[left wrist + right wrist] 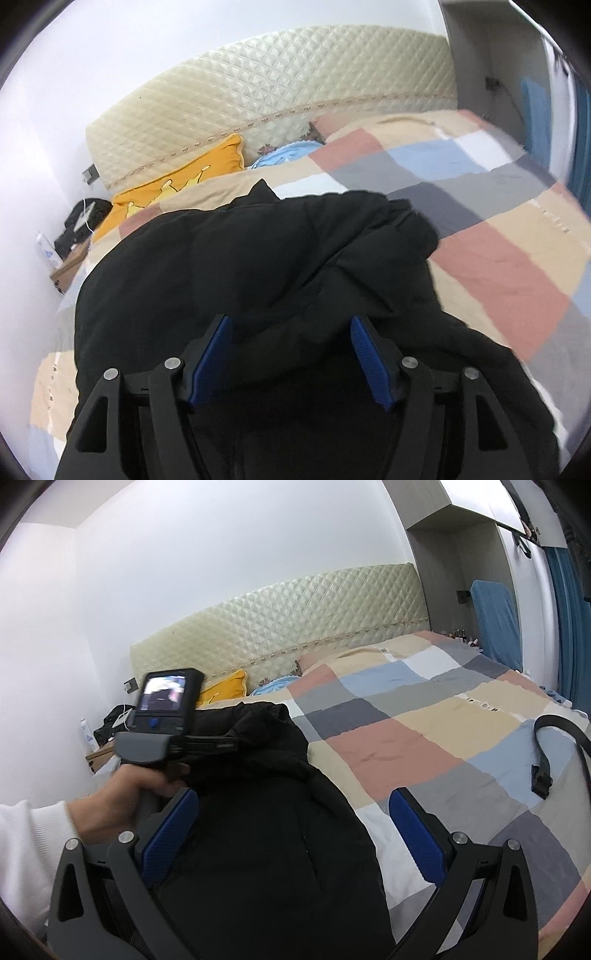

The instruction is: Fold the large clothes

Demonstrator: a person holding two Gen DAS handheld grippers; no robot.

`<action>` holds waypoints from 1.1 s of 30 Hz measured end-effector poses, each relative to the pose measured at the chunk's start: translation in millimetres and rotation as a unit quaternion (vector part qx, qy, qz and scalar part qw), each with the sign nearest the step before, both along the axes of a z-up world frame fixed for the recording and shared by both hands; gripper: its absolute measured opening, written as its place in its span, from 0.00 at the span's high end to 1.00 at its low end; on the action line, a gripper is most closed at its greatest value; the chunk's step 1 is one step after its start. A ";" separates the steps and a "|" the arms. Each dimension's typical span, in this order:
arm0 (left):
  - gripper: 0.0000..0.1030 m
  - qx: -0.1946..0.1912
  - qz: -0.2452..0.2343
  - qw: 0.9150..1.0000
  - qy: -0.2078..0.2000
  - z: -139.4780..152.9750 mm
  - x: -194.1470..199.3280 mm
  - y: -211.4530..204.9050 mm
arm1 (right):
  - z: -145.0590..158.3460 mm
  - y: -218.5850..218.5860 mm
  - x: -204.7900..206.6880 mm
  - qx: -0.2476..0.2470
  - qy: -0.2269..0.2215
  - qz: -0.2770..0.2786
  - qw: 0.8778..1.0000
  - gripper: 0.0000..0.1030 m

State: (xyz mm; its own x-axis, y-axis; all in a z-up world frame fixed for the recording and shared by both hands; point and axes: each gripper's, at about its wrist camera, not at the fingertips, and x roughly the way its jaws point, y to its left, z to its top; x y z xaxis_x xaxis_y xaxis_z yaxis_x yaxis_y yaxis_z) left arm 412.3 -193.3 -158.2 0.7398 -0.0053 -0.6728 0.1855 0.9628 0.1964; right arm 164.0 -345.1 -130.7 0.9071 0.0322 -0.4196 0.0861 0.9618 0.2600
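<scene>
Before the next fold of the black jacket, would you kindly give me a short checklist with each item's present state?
1. Left gripper fingers apart, nothing pinched: ok.
2. Right gripper fingers apart, nothing pinched: ok.
3. Black jacket lying on the checked bedspread, not hanging off: ok on the far side; near edge cannot tell.
4. Jacket smooth for a clean fold: not ok, bunched near the top.
5. Black strap apart from the jacket: ok.
6. Jacket zipped or open: cannot tell.
</scene>
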 end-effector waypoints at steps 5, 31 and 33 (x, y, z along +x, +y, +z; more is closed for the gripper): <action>0.35 -0.053 -0.016 0.998 -0.043 46.6 -56.4 31.1 | 5.9 5.3 -6.7 -0.007 -0.009 0.007 1.000 0.00; 0.35 -0.203 0.043 0.971 -0.115 73.2 -204.2 196.4 | 7.1 68.9 -17.7 -0.078 0.017 0.089 0.993 0.00; 0.35 -0.182 0.056 0.975 -0.116 67.1 -208.7 201.0 | 5.6 69.4 -12.2 -0.066 0.027 0.096 0.993 0.00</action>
State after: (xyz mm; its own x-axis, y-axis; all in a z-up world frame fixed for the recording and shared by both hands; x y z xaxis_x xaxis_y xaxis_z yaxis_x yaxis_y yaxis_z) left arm 203.7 7.8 -91.1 0.8813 -0.1226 -0.4563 0.0662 0.9883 -0.1377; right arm 151.8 -275.7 -125.0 0.8655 0.1444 -0.4797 -0.0922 0.9871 0.1308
